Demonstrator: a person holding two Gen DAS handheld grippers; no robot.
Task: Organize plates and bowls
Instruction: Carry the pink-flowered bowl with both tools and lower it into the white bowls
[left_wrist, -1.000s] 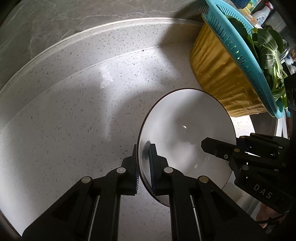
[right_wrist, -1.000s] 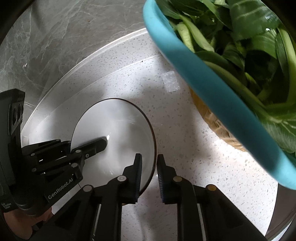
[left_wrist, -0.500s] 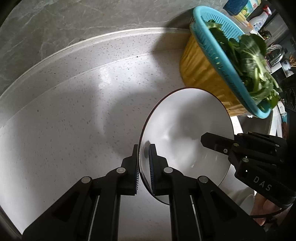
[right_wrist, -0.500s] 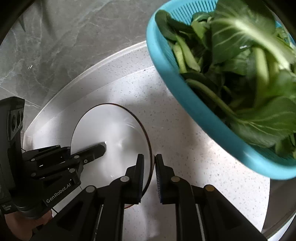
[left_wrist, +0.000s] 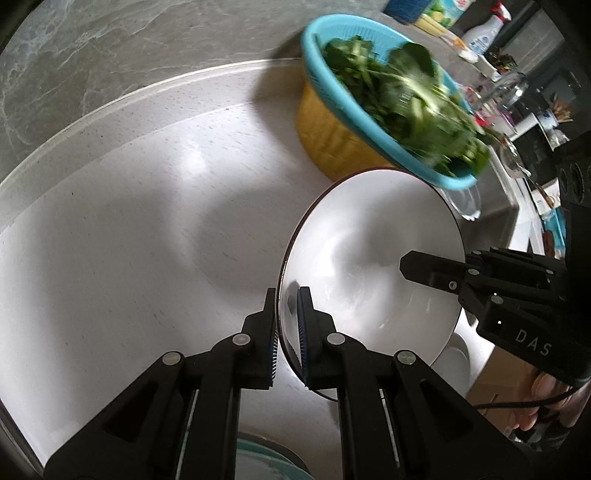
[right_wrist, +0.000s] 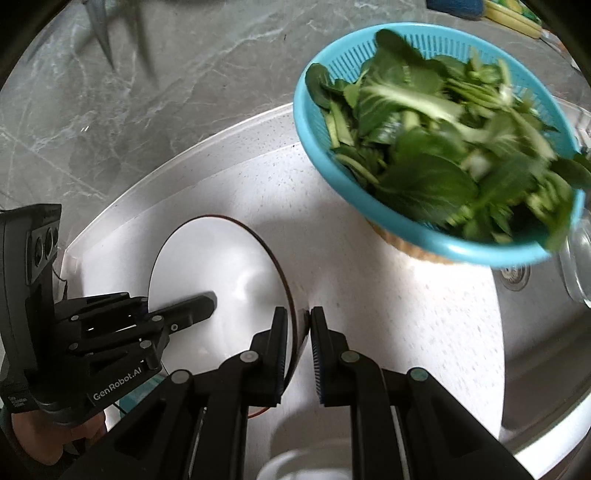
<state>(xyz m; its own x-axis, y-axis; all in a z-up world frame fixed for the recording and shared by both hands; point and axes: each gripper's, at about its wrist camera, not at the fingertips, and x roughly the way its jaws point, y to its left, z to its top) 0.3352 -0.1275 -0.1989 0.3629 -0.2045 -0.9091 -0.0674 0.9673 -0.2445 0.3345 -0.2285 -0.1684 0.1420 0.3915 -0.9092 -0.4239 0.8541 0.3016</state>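
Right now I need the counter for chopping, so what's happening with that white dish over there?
A person is holding the white plate with two handheld grippers at once. The left gripper is clamped on one side of its rim, and the right gripper on the opposite side. The plate is above the speckled counter, beside a blue colander full of leafy greens. It has not been set down anywhere.

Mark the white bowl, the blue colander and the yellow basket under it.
white bowl (left_wrist: 369, 258): left wrist view, inner wall.
blue colander (right_wrist: 325, 162): right wrist view, outer rim.
yellow basket (left_wrist: 328, 140): left wrist view, ribbed side.
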